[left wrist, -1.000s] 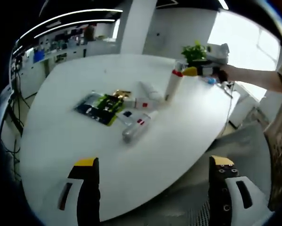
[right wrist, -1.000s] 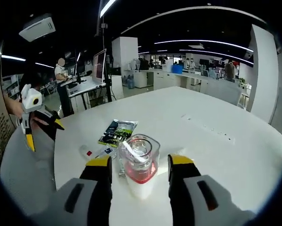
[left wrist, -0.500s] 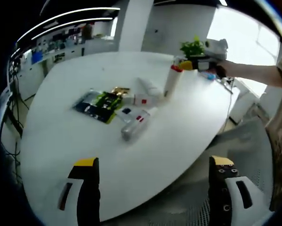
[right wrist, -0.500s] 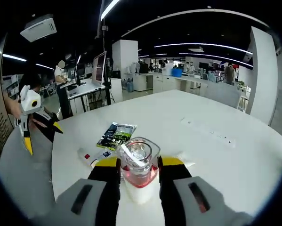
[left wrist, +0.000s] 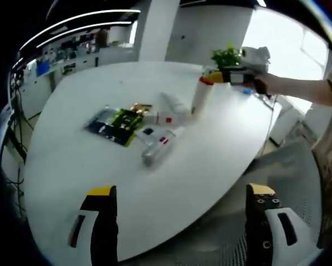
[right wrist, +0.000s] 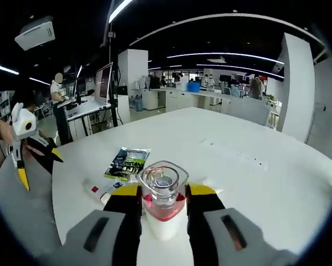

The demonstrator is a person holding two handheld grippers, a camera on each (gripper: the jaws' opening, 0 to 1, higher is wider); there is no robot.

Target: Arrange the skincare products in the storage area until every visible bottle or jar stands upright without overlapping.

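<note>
One bottle up, the rest still down.

Right tool (right wrist: 162,194) clamped on the red-capped white bottle (left wrist: 200,95), held upright (base seemingly on the worktop (left wrist: 71,166)). Left tool (left wrist: 179,194) wide open, empty, well short of the pile. Still lying flat: silver tube (left wrist: 156,151), white tubes (left wrist: 174,105), beside green sachets (left wrist: 121,121).
</note>
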